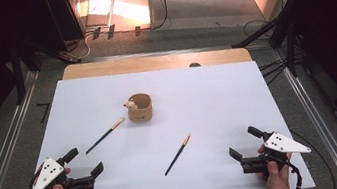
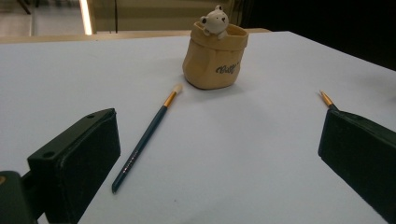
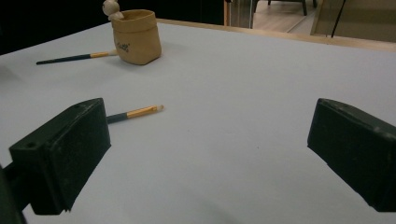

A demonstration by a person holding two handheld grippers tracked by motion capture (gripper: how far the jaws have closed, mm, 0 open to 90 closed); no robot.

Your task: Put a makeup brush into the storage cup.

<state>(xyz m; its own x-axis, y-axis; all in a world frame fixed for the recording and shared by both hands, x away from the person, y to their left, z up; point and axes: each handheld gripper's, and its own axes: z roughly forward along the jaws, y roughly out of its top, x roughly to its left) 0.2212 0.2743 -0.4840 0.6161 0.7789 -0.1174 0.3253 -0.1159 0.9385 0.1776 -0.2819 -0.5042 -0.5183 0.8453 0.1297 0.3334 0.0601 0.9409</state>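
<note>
A tan pot (image 1: 139,108) with a little bear figure (image 1: 131,104) on its rim stands upright on the white table (image 1: 216,92), toward the far middle of it. Two paintbrushes lie flat on the table, apart from each other. The left brush (image 1: 105,135) lies just to the left of the pot and a little nearer the person, its pale bristle tip pointing at the pot and close to its base. The right brush (image 1: 177,155) lies well nearer than the pot and slightly to its right, its tip also turned up toward the pot.

The left gripper (image 1: 84,162) is held low over the table near the front edge, far to the left of the pot. Its jaws stand wide apart with nothing between them, touching neither brush; the left brush lies just ahead of it. The right gripper (image 1: 244,143) sits by the front edge far to the right of the pot, jaws spread just as wide and empty, the right brush off to its left.
</note>
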